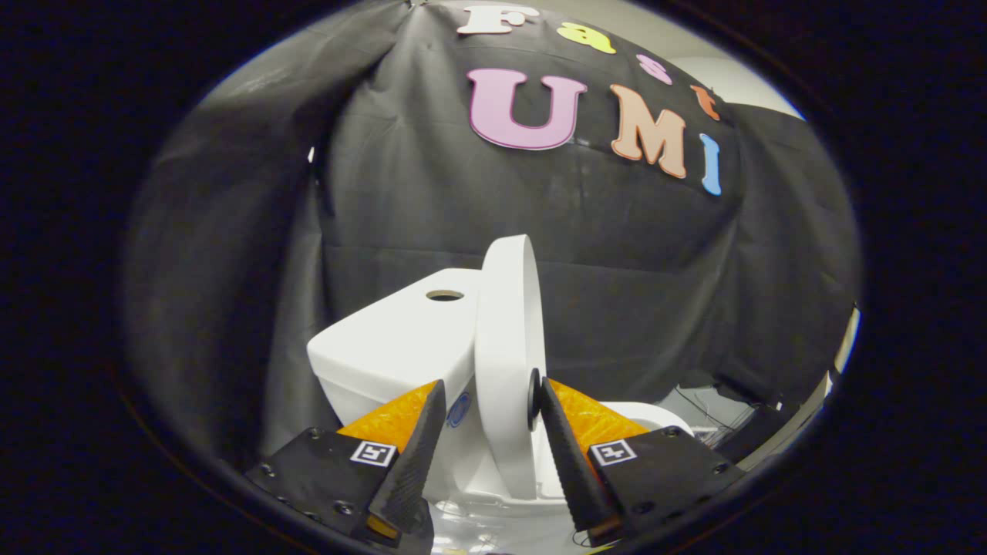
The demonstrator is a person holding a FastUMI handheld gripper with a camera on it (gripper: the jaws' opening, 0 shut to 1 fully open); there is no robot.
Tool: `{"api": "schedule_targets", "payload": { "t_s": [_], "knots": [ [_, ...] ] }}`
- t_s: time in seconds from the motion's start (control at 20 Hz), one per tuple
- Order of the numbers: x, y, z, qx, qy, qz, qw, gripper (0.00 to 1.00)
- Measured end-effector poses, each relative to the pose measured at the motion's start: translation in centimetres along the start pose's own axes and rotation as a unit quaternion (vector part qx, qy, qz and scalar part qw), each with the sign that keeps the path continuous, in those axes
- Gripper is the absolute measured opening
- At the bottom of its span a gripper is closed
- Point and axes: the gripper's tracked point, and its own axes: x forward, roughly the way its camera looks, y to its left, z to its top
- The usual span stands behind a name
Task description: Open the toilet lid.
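Your inventory of the surroundings:
- One black cloth [432, 193], hung in folds as the booth's back wall.
- One white cistern [393, 347] in front of it, with a round hole [445, 295] in its top.
- A small blue mark [458, 408] low on the cistern's side.
- A strip of pale wall [732, 73] above the cloth.
- Thin cables [705, 416] on the floor.

The glossy white plastic toilet lid [505, 362] stands raised upright, seen edge-on. It rises between the claw's [491, 393] spread fingers, beside the white tank [401, 347].
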Motion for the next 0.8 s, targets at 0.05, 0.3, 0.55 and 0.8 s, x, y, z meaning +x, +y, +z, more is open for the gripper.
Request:
{"api": "schedule_targets", "payload": {
  "t_s": [0.05, 0.3, 0.55, 0.8],
  "knots": [
    [-0.5, 0.3, -0.1, 0.002, -0.001, 0.017, 1.000, 0.86],
    [-3.7, -0.6, 0.0, 0.015, -0.029, 0.056, 0.998, 0.95],
    [-6.2, -2.5, -0.7, -0.020, -0.034, 0.082, 0.996, 0.98],
    [-7.0, -6.9, 0.9, -0.005, -0.062, 0.078, 0.995, 0.98]
  ]
}}
